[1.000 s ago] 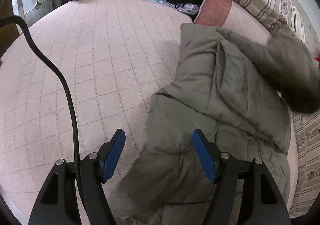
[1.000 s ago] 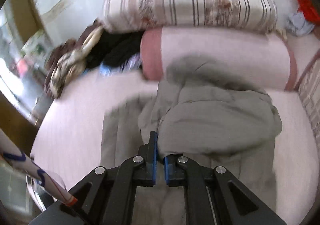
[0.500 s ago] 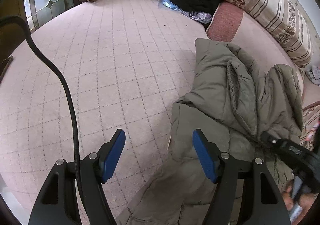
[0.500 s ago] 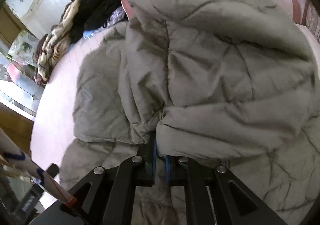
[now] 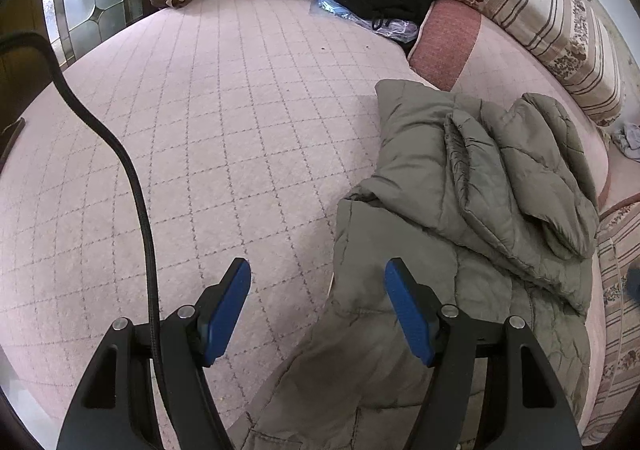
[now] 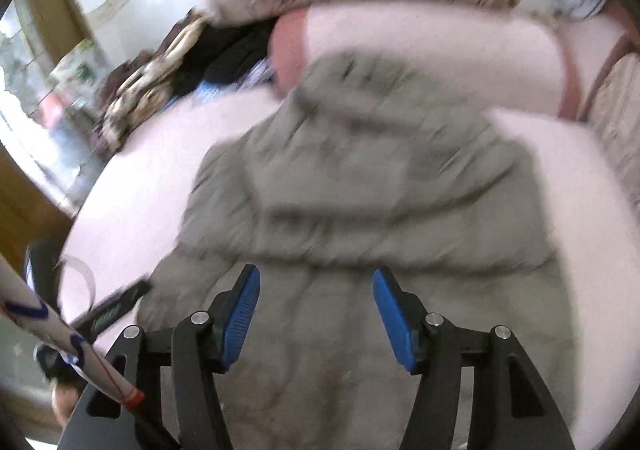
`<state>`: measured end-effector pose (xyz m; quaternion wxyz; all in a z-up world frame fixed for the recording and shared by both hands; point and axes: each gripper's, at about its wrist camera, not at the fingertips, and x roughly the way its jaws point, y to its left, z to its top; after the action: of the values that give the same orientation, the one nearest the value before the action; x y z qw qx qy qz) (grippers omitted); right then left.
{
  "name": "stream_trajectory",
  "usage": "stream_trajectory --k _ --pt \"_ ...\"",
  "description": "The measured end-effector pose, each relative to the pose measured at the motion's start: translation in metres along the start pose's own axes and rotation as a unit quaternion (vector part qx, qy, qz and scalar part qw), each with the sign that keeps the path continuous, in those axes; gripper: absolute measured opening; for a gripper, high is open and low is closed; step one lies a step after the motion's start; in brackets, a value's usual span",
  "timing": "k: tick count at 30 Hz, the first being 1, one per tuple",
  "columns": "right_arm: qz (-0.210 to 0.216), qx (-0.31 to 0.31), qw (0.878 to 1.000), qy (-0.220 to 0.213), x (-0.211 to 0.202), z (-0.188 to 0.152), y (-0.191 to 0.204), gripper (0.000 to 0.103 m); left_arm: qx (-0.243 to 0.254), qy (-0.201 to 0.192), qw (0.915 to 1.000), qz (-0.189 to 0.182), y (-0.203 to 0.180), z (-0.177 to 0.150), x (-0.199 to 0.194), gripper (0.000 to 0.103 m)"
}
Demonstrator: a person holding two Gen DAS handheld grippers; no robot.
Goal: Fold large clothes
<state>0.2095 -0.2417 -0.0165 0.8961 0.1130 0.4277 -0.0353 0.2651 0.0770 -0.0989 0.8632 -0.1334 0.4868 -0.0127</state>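
Now right claw point(image 6: 316, 310) opening — jacket point(image 6: 352, 186) lies free beneath.

The right tongs point(image 6: 316, 314), clamped a second ago on a fold of the jacket point(image 6: 360, 186), are now opening, their pads clear of the cloth with the jacket lying below the gap. They have pulled back from the close view of a moment ago, and their picture is smeared with motion. The flap they carried over now lies folded on top of the jacket point(image 5: 500, 178). The right tongs have gone from the left camera's lower right corner.
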Motion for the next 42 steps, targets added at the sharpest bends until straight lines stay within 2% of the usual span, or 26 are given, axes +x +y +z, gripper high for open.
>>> stream_trajectory --k 4,7,9,12,14,15,19,24,26,29,31,35,38,40,42 --pt "-0.060 0.022 0.997 -0.041 0.009 0.054 -0.020 0.063 0.002 -0.001 1.0000 0.001 -0.003 0.000 0.001 0.069" --pt "-0.100 0.026 0.994 -0.040 0.044 0.086 -0.023 0.063 0.014 -0.001 0.9999 0.008 -0.007 -0.001 0.003 0.069" --pt "-0.114 0.022 0.993 -0.026 0.070 0.092 -0.022 0.062 0.022 -0.003 0.9997 0.014 -0.009 -0.001 0.005 0.069" --pt "-0.102 0.018 0.994 0.024 0.107 0.079 -0.022 0.061 0.024 -0.003 0.9996 0.017 -0.010 0.001 0.007 0.069" --pt "-0.105 -0.001 0.991 0.087 0.133 0.053 -0.027 0.060 0.022 0.000 0.9997 0.013 -0.009 0.003 0.007 0.069" --pt "-0.111 -0.014 0.988 0.106 0.141 0.042 -0.029 0.060 0.021 0.001 0.9997 0.012 -0.009 0.003 0.007 0.069" --pt "-0.124 -0.032 0.987 0.100 0.143 0.016 -0.042 0.060 0.021 0.004 0.9997 0.011 -0.009 0.004 0.007 0.069" --pt "-0.116 -0.015 0.990 0.076 0.110 0.024 -0.042 0.062 0.022 0.008 0.9997 0.012 -0.004 0.004 0.007 0.069" --pt "-0.087 0.001 0.995 0.054 0.077 0.019 -0.048 0.063 0.020 0.010 0.9997 0.009 -0.002 0.006 0.006 0.069" --pt "-0.082 0.021 0.995 0.045 0.037 0.005 -0.072 0.070 0.023 0.014 0.9996 0.006 0.002 0.005 0.004 0.069" --pt "-0.093 0.043 0.994 0.046 0.011 -0.013 -0.101 0.070 0.023 0.018 0.9996 -0.002 0.004 0.004 0.003 0.069" --pt "-0.165 0.063 0.983 0.053 -0.028 -0.054 -0.158 0.070 0.025 0.026 0.9993 -0.012 0.008 0.000 -0.003 0.069" --pt "-0.185 0.099 0.976 0.060 -0.047 -0.084 -0.202 0.070 0.045 0.030 0.9985 -0.010 0.011 -0.006 -0.009 0.069" --pt "-0.196 0.114 0.972 0.063 -0.057 -0.104 -0.220 0.074 0.063 0.030 0.9975 -0.009 0.014 -0.011 -0.014 0.069" --pt "-0.192 0.133 0.970 0.068 -0.063 -0.126 -0.238 0.074 0.080 0.034 0.9961 -0.014 0.017 -0.017 -0.019 0.069"
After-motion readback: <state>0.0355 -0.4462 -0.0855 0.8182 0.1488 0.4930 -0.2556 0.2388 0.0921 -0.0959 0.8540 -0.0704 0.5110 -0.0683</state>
